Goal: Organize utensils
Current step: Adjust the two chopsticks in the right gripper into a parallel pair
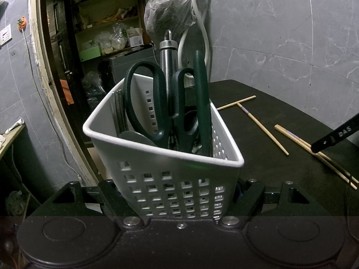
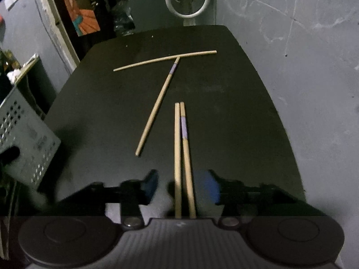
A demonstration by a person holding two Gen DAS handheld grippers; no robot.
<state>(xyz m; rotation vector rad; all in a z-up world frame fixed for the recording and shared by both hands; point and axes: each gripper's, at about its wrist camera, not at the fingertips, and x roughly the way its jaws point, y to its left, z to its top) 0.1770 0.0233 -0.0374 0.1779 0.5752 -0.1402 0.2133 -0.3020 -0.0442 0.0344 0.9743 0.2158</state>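
My left gripper point(image 1: 179, 192) is shut on the white perforated basket point(image 1: 170, 179), one finger on each side near its base. Inside stand dark green scissors point(image 1: 157, 103), a steel handle point(image 1: 168, 53) and a dark green handle point(image 1: 202, 94). My right gripper point(image 2: 180, 179) is open and low over the black table point(image 2: 235, 112). A pair of wooden chopsticks point(image 2: 182, 152) lies between its blue pads point(image 2: 206, 186), touching neither. Two single chopsticks point(image 2: 157, 109) point(image 2: 166, 59) lie beyond in a T. The basket point(image 2: 24, 143) shows at the left edge of the right wrist view.
A grey tiled wall stands behind and to the right of the table. A white hose point(image 1: 205, 35) and a plastic bag point(image 1: 168, 11) hang past the far edge. On the left, an open doorway shows cluttered shelves point(image 1: 105, 22).
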